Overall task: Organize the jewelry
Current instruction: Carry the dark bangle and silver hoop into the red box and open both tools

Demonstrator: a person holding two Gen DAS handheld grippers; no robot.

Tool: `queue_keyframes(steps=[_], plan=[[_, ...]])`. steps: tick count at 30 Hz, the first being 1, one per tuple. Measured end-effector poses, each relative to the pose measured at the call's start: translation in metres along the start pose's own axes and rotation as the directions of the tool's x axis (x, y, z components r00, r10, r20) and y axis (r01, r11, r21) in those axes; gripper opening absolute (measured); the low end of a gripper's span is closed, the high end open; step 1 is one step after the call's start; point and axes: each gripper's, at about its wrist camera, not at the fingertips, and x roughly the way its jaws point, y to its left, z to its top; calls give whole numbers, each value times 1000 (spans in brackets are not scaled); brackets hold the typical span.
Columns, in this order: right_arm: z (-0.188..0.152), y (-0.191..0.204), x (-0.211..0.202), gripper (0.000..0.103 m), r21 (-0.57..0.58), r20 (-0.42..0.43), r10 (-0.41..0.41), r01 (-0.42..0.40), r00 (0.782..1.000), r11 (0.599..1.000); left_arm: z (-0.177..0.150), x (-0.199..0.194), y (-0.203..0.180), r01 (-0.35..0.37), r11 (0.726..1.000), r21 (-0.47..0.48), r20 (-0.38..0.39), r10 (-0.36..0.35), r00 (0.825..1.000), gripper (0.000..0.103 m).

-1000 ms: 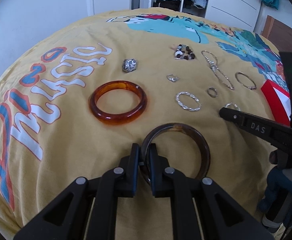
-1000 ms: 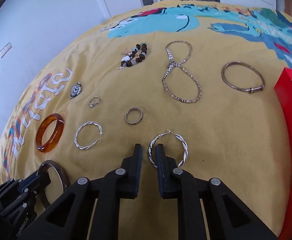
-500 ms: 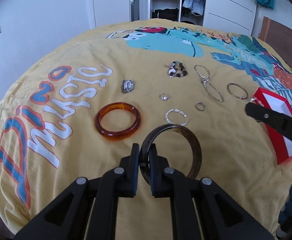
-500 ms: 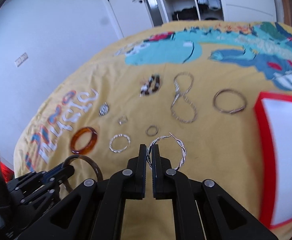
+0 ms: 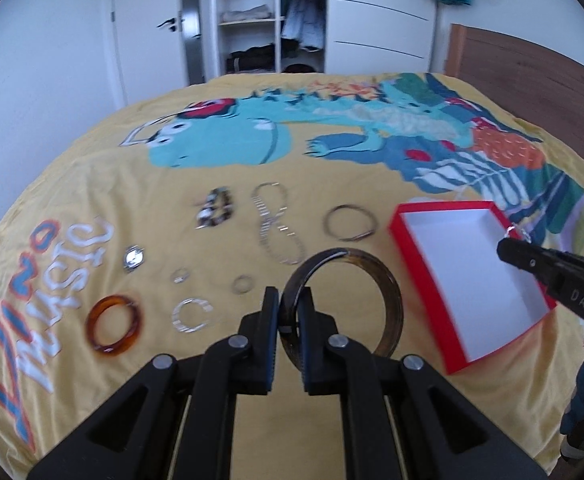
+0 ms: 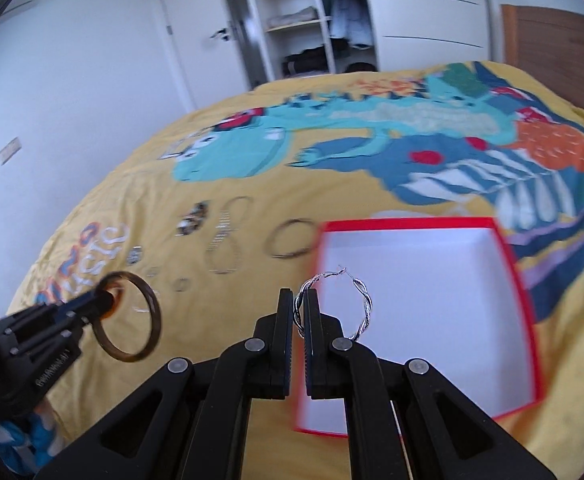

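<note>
My left gripper point(image 5: 289, 304) is shut on a dark tortoiseshell bangle point(image 5: 388, 296) and holds it above the yellow bedspread. My right gripper point(image 6: 300, 304) is shut on a twisted silver hoop earring point(image 6: 362, 304), held above the near left part of the open red box point(image 6: 424, 276) with a white inside. In the left wrist view the box point(image 5: 468, 264) lies to the right, with the right gripper point(image 5: 508, 246) over its far right side. The left gripper with the bangle point(image 6: 147, 320) shows at the left of the right wrist view.
On the bedspread lie an amber bangle point(image 5: 113, 326), a second twisted hoop point(image 5: 191, 316), two small rings point(image 5: 243, 283), a watch face point(image 5: 133, 258), a beaded bracelet point(image 5: 215, 212), a silver chain point(image 5: 275, 224) and a thin silver bangle point(image 5: 350, 222). A wooden headboard point(image 5: 532, 64) stands on the right.
Both grippers have lifted their pieces off the bedspread and risen. The right gripper has moved right until it is over the red box. Both views now look further across the room.
</note>
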Motion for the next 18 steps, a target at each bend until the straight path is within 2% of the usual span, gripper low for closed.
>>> queue_keyframes(steps=[4, 9, 18], plan=[[-5, -35, 1, 5, 31, -19, -40, 40, 999, 999, 8, 8, -39, 49, 998, 44, 1, -49, 999, 8], [-15, -71, 6, 5, 76, -47, -46, 50, 998, 996, 9, 25, -79, 85, 992, 90, -22, -84, 996, 8], [-29, -96, 22, 5, 94, -101, -40, 50, 994, 994, 2, 55, -120, 104, 984, 142, -76, -94, 993, 8]])
